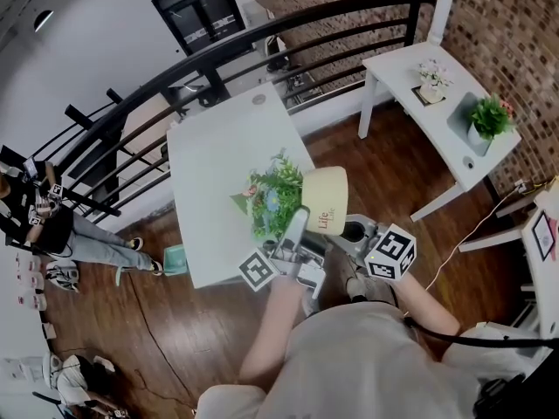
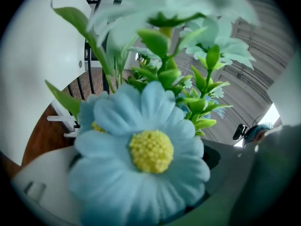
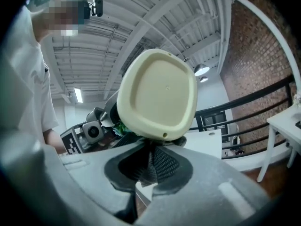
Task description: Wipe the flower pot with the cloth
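Cream flower pot (image 3: 157, 95) lies sideways in our left gripper (image 1: 293, 231) | base faces our right gripper (image 3: 149, 173), which pinches dark cloth (image 3: 160, 164) just beneath it

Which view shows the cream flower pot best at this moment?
The head view: the flower pot shows its whole side, tipped over, lettering visible. The right gripper view gives only its base; the left gripper view is filled with flowers, which hide the pot.
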Demonstrator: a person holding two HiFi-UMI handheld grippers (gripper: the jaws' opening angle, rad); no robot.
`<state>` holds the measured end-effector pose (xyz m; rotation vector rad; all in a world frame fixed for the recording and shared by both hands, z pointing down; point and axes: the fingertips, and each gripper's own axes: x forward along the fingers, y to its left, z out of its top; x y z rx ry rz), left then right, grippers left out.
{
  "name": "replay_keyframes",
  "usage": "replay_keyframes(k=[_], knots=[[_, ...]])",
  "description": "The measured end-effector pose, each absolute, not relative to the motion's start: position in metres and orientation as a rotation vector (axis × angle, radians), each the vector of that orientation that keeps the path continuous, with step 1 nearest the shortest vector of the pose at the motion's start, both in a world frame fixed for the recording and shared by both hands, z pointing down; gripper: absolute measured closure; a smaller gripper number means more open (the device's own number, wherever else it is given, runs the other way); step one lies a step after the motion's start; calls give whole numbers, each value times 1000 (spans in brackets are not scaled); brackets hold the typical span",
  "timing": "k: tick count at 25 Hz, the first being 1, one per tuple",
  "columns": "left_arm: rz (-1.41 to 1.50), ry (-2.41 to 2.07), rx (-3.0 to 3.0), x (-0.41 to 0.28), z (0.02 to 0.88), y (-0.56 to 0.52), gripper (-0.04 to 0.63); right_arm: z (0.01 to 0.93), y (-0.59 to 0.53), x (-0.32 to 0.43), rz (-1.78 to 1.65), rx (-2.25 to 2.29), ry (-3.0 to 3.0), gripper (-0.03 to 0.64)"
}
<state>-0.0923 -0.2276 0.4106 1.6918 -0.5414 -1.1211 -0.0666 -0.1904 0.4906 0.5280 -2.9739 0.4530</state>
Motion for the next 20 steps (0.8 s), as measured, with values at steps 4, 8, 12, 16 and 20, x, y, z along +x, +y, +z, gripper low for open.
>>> replay_keyframes(k=[4, 8, 12, 16, 20], knots=[[-1114, -612, 1707, -93, 416, -232, 110, 495, -186, -63, 306, 577, -2899, 611], [-1104, -672, 1722, -100, 422, -232, 111, 488, -169, -67, 68, 536, -2815, 611], [-1063, -729, 1737, -112, 431, -234, 112, 464, -146, -73, -69, 417, -2865, 611], [-996, -769, 1742, -114, 444, -229, 112, 433, -144, -69, -218, 421, -2891, 611], [-854, -778, 1816, -99, 461, -216, 114, 391, -167, -56, -302, 576, -2985, 611]])
